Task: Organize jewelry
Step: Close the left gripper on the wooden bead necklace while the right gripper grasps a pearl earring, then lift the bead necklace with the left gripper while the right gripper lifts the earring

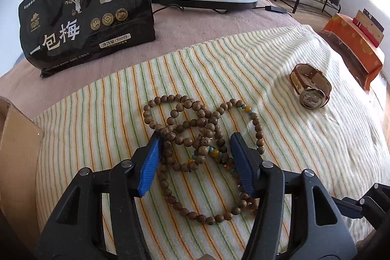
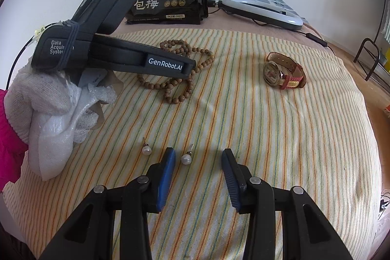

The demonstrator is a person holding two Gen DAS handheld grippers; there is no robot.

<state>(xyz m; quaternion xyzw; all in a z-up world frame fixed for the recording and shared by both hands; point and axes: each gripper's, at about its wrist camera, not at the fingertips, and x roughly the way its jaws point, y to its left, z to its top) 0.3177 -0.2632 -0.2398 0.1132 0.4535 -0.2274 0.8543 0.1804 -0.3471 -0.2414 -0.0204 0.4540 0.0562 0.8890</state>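
The left gripper point(image 1: 196, 160) is straddling the wooden bead string point(image 1: 195, 135), jaws open; it should be closing on the bunched middle. The right gripper point(image 2: 198, 172) is hovering open beside the pearl earring point(image 2: 185, 158).

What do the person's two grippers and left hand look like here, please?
Both the left gripper and the right gripper have black plastic frames with silver rivets and blue ribbed pads. White lettering and a dark cord mark the left one's body. The left hand wears a white knit glove and a pink sleeve.
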